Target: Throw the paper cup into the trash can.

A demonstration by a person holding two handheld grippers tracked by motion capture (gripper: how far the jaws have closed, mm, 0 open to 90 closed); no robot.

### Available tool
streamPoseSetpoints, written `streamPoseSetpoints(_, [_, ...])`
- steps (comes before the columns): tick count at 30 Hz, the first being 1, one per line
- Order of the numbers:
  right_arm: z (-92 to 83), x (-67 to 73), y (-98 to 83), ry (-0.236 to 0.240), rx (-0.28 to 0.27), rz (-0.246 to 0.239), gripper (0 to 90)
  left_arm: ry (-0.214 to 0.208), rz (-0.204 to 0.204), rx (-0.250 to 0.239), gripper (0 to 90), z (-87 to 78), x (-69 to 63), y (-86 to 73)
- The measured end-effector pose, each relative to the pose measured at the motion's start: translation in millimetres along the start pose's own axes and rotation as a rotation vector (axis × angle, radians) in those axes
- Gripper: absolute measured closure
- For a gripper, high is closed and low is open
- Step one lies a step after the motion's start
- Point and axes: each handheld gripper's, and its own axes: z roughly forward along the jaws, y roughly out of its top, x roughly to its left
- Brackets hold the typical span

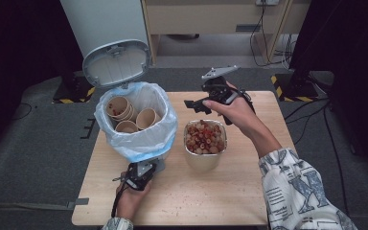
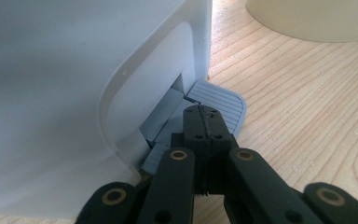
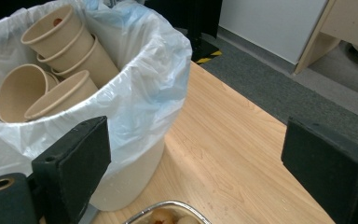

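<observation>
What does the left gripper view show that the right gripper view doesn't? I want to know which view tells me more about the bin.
Left gripper view: the shut left tongs pressing on the bin's grey pedal at the base of the white bin.

Right gripper view: the open right tongs, paper cups inside the bag liner, and the foil container's rim.

Both: the bin and the wooden table.

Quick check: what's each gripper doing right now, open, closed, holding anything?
Left gripper: closed, empty, tips resting on the bin's pedal.
Right gripper: open, empty, above the food container.
</observation>
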Motion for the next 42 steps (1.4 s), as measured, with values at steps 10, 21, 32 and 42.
streamPoseSetpoints(10, [-8.8, -9.5, -7.7, -0.018, 0.004, 0.008, 8.2, -0.004, 0.004, 0.003, 89.7, -0.1, 0.9, -0.1])
streamPoseSetpoints(21, [-22.2, -21.5, -19.1, -0.051, 0.013, 0.017, 7.9, -0.003, 0.002, 0.003, 89.7, -0.2, 1.0, -0.2])
streamPoseSetpoints(32, [-35.9, -31.9, -32.8, -0.072, 0.009, 0.03, 7.9, -0.001, 0.005, 0.003, 89.7, -0.2, 0.6, -0.1])
streamPoseSetpoints(42, [-43.2, -40.5, -47.7, -0.091, 0.014, 0.051, 7.8, -0.001, 0.0, 0.005, 89.7, -0.4, 0.3, -0.3])
